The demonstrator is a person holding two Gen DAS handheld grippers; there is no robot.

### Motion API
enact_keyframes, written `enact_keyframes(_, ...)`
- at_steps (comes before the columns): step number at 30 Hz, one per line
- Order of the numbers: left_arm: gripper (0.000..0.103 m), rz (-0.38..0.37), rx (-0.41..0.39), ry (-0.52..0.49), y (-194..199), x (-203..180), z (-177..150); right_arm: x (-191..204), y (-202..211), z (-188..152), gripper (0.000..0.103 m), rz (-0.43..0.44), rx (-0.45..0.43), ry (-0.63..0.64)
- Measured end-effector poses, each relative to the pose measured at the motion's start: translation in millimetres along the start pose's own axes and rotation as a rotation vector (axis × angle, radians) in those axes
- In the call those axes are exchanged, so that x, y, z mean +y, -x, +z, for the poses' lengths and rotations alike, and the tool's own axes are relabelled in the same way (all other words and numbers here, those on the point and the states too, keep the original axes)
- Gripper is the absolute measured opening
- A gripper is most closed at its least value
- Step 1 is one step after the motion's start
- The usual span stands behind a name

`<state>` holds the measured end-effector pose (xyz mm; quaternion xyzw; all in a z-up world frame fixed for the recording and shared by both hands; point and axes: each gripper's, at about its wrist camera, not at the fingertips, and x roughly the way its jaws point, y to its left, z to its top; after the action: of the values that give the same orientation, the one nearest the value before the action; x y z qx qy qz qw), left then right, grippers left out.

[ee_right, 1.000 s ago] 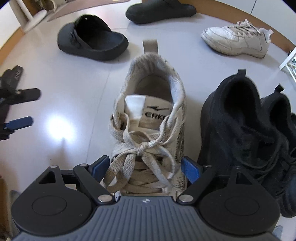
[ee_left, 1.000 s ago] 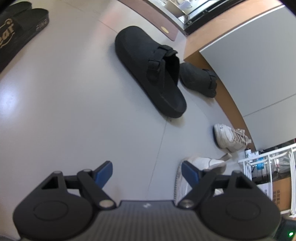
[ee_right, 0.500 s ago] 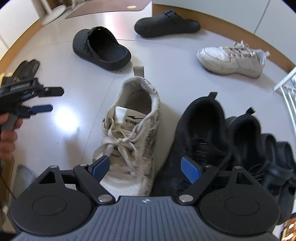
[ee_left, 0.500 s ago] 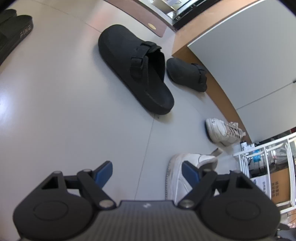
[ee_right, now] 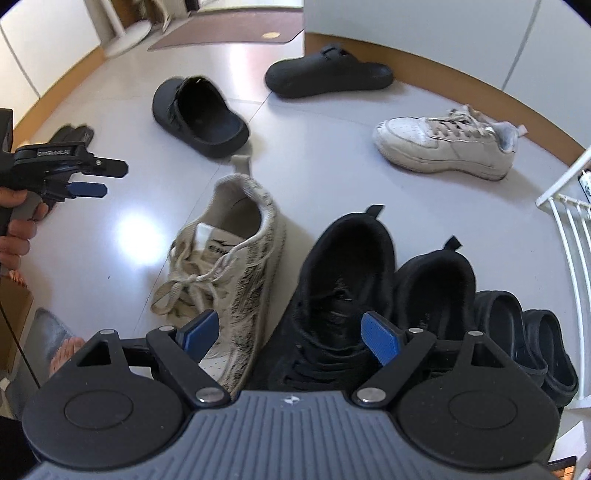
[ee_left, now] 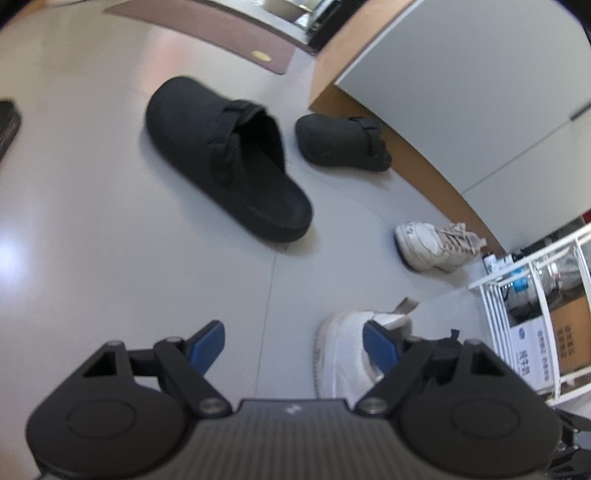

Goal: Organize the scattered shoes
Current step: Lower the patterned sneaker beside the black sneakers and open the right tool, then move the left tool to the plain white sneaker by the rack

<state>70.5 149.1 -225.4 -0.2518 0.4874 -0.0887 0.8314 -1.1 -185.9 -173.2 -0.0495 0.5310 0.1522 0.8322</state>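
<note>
My right gripper (ee_right: 290,332) hangs open above the floor, nothing between its blue pads. Below it lie a beige laced sneaker (ee_right: 229,269) and, to its right, a pair of black sneakers (ee_right: 343,280) side by side, then black slides (ee_right: 524,332). Farther off are a white sneaker (ee_right: 443,144) and two black clogs (ee_right: 199,118), (ee_right: 328,72). My left gripper (ee_left: 293,347) is open and empty over bare floor, also visible at the left (ee_right: 114,179) in a hand. Ahead of it lie the near clog (ee_left: 229,158), the far clog (ee_left: 343,142) and the white sneaker (ee_left: 436,245).
A white wire rack (ee_right: 569,221) stands at the right edge beside the row of shoes. A brown mat (ee_right: 229,31) lies at the back. Another pair of black slides (ee_right: 70,134) sits far left. White cabinets with a wooden base (ee_left: 424,155) line the wall. A bare foot (ee_right: 62,347) shows bottom left.
Both grippers rose and drew back. The beige sneaker, earlier straight between my right gripper's fingers, now lies lower and to the left. The clogs shifted right in the left view.
</note>
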Motion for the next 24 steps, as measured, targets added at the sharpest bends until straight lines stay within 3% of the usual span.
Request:
enact_keyframes(8, 0.084, 0.023, 0.058, -0.202, -14.0, -78.4, 33.8, -37.8, -2.0, -37.6, 0.088, 0.021, -0.159, -0.12)
enact_keyframes(11, 0.084, 0.017, 0.069, -0.223, -22.5, -100.8, 42.6, -51.4, -0.3, -49.8, 0.088, 0.046, -0.192, -0.142)
enact_keyframes(15, 0.083, -0.051, 0.079, -0.162, -43.6, -132.1, 62.2, -72.0, -3.4, -53.3, 0.087, 0.084, -0.223, -0.187)
enact_keyframes(24, 0.082, -0.048, 0.094, -0.199, -67.1, -222.9, 99.5, -104.2, 28.9, -47.5, 0.087, 0.094, -0.326, -0.216)
